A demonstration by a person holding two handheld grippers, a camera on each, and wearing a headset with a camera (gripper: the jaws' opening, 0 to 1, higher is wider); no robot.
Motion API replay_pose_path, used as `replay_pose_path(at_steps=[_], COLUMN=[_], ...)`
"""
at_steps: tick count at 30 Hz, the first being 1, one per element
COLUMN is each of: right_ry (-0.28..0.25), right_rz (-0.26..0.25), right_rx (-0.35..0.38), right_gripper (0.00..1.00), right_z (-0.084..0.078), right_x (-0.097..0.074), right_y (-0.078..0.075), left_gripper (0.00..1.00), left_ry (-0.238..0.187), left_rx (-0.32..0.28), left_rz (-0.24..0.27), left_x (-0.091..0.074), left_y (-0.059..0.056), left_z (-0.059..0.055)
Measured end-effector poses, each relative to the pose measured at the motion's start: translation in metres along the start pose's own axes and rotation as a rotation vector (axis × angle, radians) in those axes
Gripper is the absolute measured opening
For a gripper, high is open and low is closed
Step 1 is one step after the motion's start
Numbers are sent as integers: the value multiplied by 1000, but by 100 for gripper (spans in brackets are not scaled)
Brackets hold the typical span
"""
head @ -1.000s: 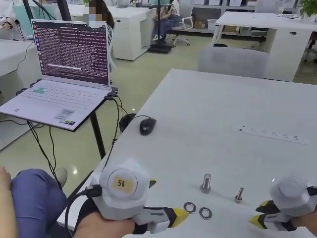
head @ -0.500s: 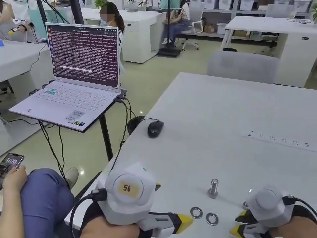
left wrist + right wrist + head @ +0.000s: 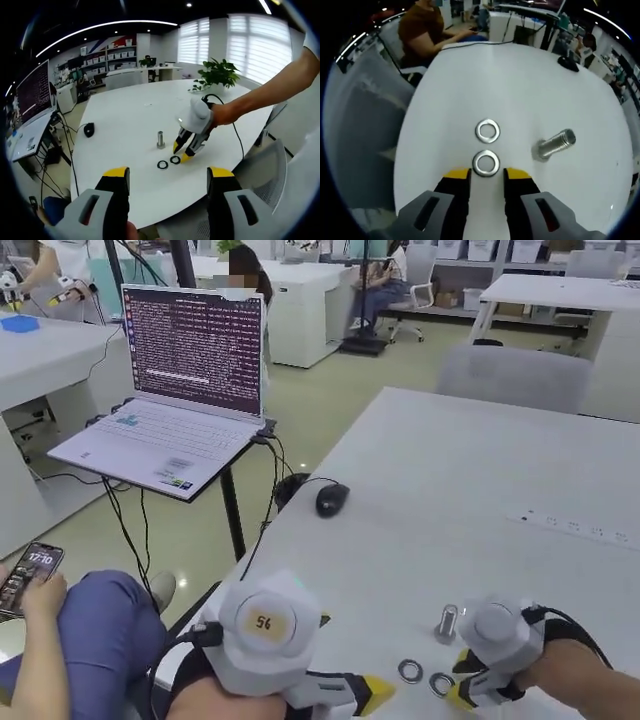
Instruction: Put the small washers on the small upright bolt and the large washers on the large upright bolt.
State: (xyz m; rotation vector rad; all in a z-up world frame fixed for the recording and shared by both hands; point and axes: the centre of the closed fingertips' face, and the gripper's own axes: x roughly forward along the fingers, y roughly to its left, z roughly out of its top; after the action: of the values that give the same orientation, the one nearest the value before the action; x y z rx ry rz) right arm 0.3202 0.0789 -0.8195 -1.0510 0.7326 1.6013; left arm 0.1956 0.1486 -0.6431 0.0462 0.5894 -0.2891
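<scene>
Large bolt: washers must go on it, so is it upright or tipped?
Upright: the large bolt stands head-down on the table, shank pointing up.

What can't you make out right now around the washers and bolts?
- Small bolt: head view, perhaps behind the right tool.
- Two washers: right gripper view, look alike, large or small unclear.
- Nearer washer: same view, touching the tool tips or not, too close to tell.

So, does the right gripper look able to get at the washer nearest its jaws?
Probably yes: the right gripper sits just short of that washer, jaws apart, nothing between; the other washer and the bolt stand clear.
</scene>
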Motion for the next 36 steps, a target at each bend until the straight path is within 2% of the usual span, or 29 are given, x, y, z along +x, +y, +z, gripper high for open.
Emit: replay_pose_path(at_steps=[3,4,19,22,26,30,36], right_ry=[41,39,47,60,67,53,10], right_rz=[44,55,93,100,90,70,59], right_rx=[-62,-86,-114,-147,-158,-141,-73], right_gripper=[28,27,27,25,24,23,23], right_z=[-1,2,4,5,5,5,6], right_x=[4,5,9,9,8,7,3], right_y=[4,6,5,6,8,6,6], left_gripper=[62,62,62,62,62,62,62], left_ry=[0,0,4,2,0,-4,-2], left_rx=[-4,-4,-16,-16,-14,-17,-21], left_rz=[6,7,15,12,9,13,13], left_x=[0,0,0,1,2,2,2], left_y=[2,2,5,5,4,6,9], left_z=[-1,0,-3,-2,0,1,-1])
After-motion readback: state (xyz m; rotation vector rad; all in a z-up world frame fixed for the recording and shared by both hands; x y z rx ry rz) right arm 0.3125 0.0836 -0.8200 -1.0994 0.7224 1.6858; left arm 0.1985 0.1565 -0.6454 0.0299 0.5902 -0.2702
